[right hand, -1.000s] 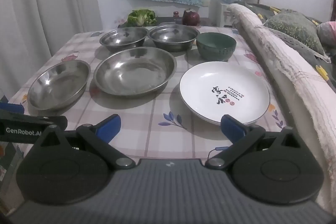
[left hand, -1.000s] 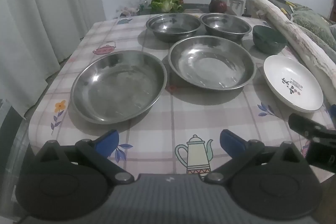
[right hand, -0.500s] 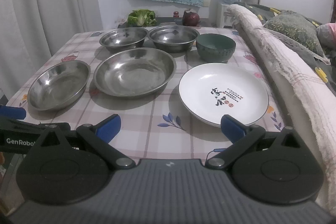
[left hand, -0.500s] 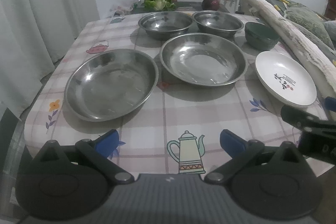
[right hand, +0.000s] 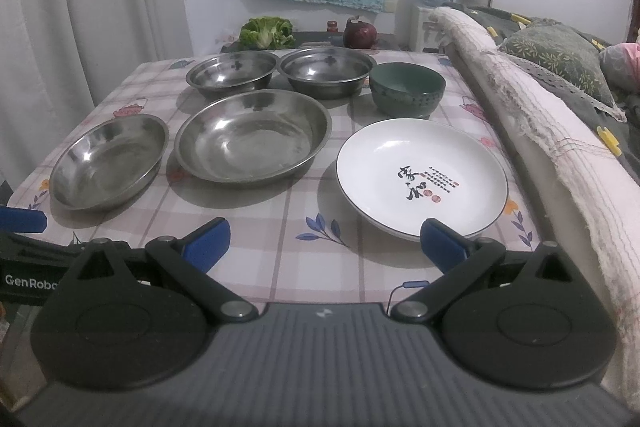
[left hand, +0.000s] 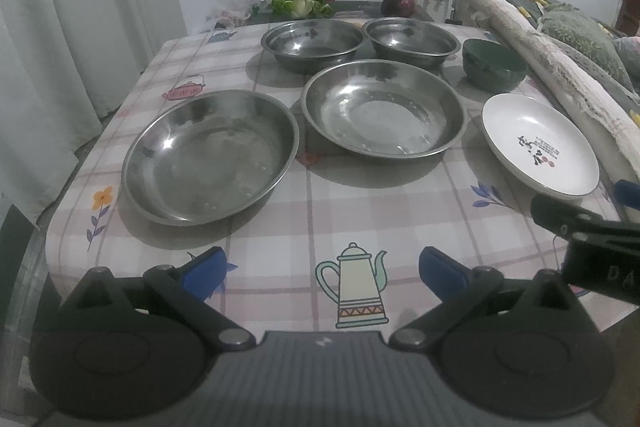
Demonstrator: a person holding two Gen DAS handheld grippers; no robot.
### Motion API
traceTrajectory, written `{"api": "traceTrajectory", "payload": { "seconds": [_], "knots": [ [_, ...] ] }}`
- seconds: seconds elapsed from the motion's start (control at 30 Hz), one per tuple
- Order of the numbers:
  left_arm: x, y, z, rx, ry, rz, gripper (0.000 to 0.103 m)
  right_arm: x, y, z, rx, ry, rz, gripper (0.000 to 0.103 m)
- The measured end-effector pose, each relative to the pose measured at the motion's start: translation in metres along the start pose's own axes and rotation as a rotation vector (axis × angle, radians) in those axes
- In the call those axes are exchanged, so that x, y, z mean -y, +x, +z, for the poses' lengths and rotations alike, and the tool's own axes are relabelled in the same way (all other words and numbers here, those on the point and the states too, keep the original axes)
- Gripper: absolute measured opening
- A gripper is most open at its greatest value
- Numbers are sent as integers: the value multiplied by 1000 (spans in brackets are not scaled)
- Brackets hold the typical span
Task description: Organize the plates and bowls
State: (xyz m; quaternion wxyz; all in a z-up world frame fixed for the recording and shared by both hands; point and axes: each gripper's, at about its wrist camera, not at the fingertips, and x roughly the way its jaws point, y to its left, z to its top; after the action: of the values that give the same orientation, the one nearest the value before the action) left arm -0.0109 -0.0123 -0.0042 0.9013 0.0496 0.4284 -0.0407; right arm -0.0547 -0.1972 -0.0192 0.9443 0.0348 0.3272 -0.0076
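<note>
Two wide steel plates lie on the table: the left steel plate (left hand: pixel 210 157) (right hand: pixel 108 161) and the middle steel plate (left hand: pixel 383 113) (right hand: pixel 252 135). Behind them stand two steel bowls (left hand: pixel 313 43) (left hand: pixel 412 41) (right hand: pixel 231 73) (right hand: pixel 326 71) and a green bowl (left hand: pixel 494 65) (right hand: pixel 407 89). A white plate with black writing (left hand: pixel 540 151) (right hand: pixel 422 177) sits at the right. My left gripper (left hand: pixel 320 267) hangs open over the table's near edge, empty. My right gripper (right hand: pixel 324 241) is open too, its right fingertip just in front of the white plate's near rim.
The table (left hand: pixel 280 227) has a checked cloth with teapot prints. A rolled pale blanket (right hand: pixel 540 139) runs along its right side. Lettuce (left hand: pixel 298 1) and a dark red vegetable (left hand: pixel 398 5) sit beyond the far edge. Curtains hang at the left.
Both grippers drifted slightly; the left view has shifted back and up so the dishes sit a little higher and farther. No dish has moved, and both grippers stay open.
</note>
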Motion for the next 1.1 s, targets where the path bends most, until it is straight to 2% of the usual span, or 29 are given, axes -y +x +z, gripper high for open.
{"api": "traceTrajectory", "payload": {
  "seconds": [1.1],
  "knots": [
    [-10, 0, 1, 0, -15, 13, 103, -6, 2, -3, -16, 4, -11, 102]
  ]
}}
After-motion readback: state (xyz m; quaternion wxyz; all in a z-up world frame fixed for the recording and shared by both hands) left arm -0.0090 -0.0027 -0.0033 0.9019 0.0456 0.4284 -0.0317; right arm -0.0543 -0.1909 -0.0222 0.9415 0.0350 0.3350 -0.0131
